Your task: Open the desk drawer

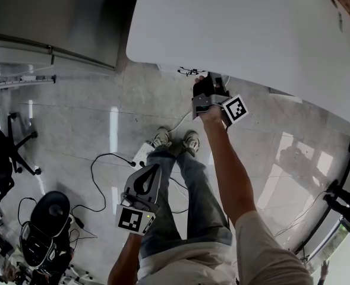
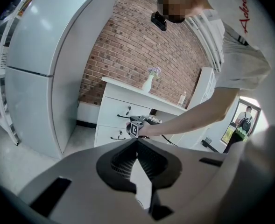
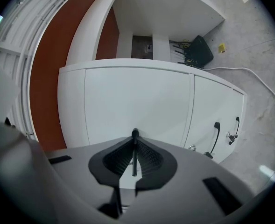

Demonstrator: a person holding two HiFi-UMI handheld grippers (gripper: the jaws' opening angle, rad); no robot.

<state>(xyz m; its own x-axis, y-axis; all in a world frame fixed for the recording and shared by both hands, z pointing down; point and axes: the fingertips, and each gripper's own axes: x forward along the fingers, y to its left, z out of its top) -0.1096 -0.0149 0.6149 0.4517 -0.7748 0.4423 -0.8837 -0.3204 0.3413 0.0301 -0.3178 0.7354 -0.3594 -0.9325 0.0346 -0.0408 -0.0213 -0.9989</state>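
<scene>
A pale tiled floor and a brick wall frame the white bench, whose top drawer appears closed just under the benchtop. Its thin black handle runs straight between the pads of the right claw, which is clamped on it. The handles of further drawers lie beside it. The left claw, jaws pressed together on nothing, hangs well apart by the person's legs.

Glossy stone floor — white power strip
</scene>
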